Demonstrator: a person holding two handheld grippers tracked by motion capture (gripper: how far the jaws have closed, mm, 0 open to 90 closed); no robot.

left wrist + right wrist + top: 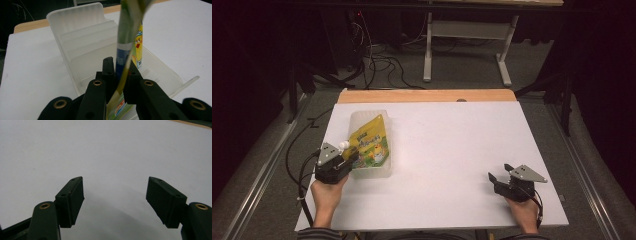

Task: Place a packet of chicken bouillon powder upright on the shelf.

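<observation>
Inside one clear tray [362, 172], one pouch [372, 142], left tool [117, 75] probably gripping.

Translucent plastic compartment tray [388, 165]: on the white tabletop [447, 150], near its left edge | yellow spouted drink pouch [371, 142]: inside the tray | left gripper [347, 162]: at the tray's near-left corner, on the pouch | right gripper [496, 177]: near the tabletop's near-right corner, well apart.

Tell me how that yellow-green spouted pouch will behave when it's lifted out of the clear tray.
The pouch is probably floppy: in the left gripper view its edge bends between the left gripper's jaws. Its glossy film may slip. It looks flat, so likely light, and the clear tray might shift with it.
</observation>
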